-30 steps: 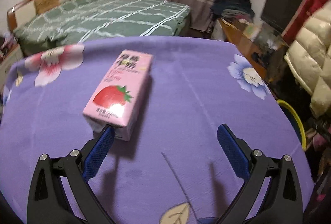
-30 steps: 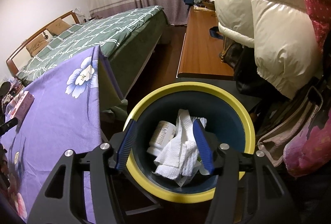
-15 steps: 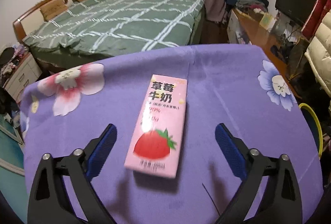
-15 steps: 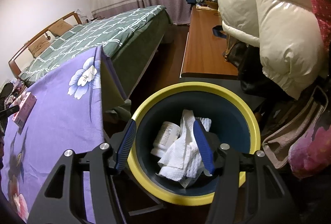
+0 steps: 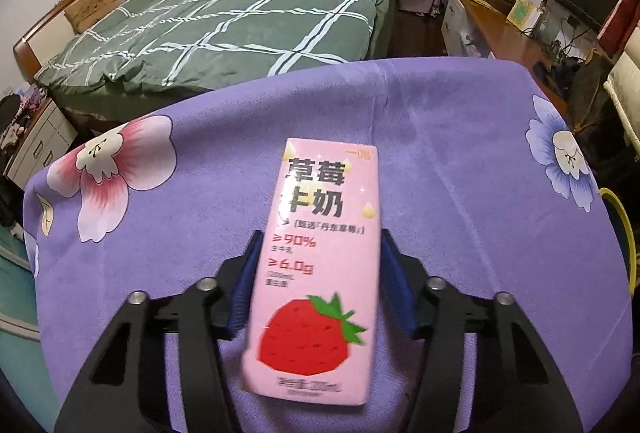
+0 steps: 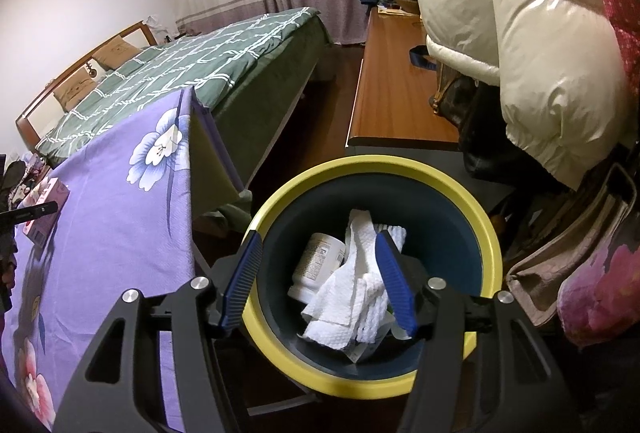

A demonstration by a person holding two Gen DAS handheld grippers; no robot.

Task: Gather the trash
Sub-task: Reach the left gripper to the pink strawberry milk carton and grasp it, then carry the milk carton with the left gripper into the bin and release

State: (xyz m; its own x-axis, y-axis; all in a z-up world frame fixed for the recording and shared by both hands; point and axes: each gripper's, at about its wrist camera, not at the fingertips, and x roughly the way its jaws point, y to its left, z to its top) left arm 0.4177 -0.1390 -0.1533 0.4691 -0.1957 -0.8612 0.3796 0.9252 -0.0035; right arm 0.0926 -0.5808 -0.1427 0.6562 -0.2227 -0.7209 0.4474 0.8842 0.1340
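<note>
A pink strawberry milk carton (image 5: 320, 265) lies on the purple flowered tablecloth (image 5: 460, 193). My left gripper (image 5: 320, 245) is shut on the carton, a blue pad against each long side. The carton also shows small at the far left of the right wrist view (image 6: 42, 207). My right gripper (image 6: 318, 245) is open and empty, hovering over a dark blue bin with a yellow rim (image 6: 486, 233). White paper towels (image 6: 356, 297) and a white plastic bottle (image 6: 318, 265) lie inside the bin.
A bed with a green checked cover (image 5: 224, 21) stands beyond the table. A wooden bench (image 6: 396, 97) and a white puffy jacket (image 6: 532, 45) are behind and right of the bin. A bag (image 6: 576, 257) sits at the bin's right. The bin rim (image 5: 618, 217) shows past the table's right edge.
My left gripper has moved forward around the carton and closed on its sides. The right gripper has stayed open over the bin, barely shifting.
</note>
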